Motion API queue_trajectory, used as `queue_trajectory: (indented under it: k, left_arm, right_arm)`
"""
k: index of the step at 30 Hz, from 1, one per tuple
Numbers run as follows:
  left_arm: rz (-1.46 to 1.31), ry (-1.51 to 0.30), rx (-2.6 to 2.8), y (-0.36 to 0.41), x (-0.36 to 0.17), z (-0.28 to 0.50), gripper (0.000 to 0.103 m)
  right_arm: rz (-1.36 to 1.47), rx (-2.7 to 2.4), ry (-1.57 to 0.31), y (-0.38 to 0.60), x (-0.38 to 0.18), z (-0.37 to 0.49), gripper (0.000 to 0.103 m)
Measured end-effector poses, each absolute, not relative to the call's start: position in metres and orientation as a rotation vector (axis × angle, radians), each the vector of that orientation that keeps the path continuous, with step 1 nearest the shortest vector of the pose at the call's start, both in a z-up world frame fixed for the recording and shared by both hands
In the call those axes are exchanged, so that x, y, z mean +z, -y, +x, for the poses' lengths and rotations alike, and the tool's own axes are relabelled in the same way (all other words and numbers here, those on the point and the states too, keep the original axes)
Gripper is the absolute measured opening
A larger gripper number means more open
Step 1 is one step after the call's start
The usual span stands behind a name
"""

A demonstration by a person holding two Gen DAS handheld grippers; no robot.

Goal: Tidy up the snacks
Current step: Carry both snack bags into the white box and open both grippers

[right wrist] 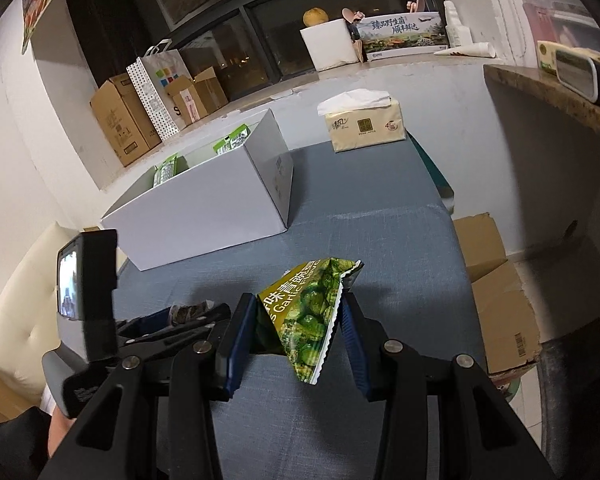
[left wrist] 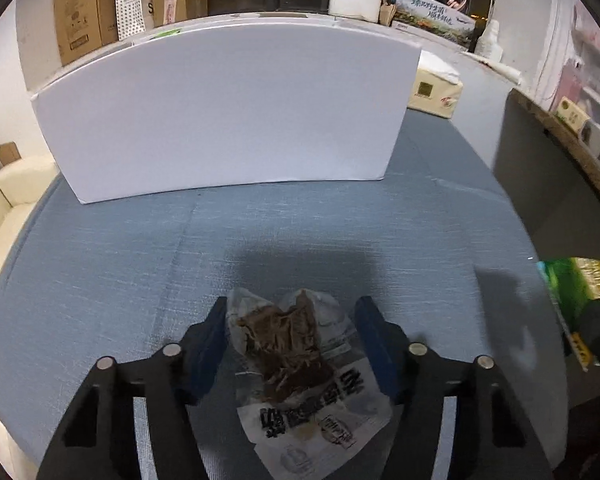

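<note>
My left gripper (left wrist: 290,320) stands open around a clear and white snack packet with brown contents (left wrist: 296,360) that lies on the blue cloth; the left finger touches its edge, the right finger stands apart. My right gripper (right wrist: 298,316) is shut on a green garlic pea packet (right wrist: 308,316) and holds it above the cloth. That green packet also shows at the right edge of the left wrist view (left wrist: 576,300). A white open box (right wrist: 204,204) stands ahead on the cloth, with green packets (right wrist: 232,142) inside it. In the left wrist view the box (left wrist: 224,116) shows only its front wall.
A tissue pack (right wrist: 364,124) lies at the far right of the blue cloth (right wrist: 372,200). Cardboard boxes (right wrist: 128,120) and a paper bag stand on the sill behind. A cream sofa (left wrist: 16,200) is at the left; cardboard boxes (right wrist: 500,300) lie on the floor at the right.
</note>
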State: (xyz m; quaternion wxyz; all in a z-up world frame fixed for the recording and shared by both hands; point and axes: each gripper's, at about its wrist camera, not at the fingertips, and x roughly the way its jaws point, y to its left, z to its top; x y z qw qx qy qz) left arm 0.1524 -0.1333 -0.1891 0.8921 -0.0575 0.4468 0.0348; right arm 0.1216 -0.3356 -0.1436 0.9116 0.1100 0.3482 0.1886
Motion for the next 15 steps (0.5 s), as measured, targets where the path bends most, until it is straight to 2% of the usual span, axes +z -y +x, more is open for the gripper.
queue_trajectory:
  k: [9,15]
  left_arm:
    - [-0.074,-0.855,0.001,0.122,-0.165,0.131,0.061]
    - [-0.038,-0.755,-0.027,0.107,-0.129,0.122,0.061]
  right_arm:
    - [0.217,0.416,-0.704,0.326,-0.139,0.122,0.046]
    - [0.209,0.437,-0.681,0.312,-0.125,0.127,0.046]
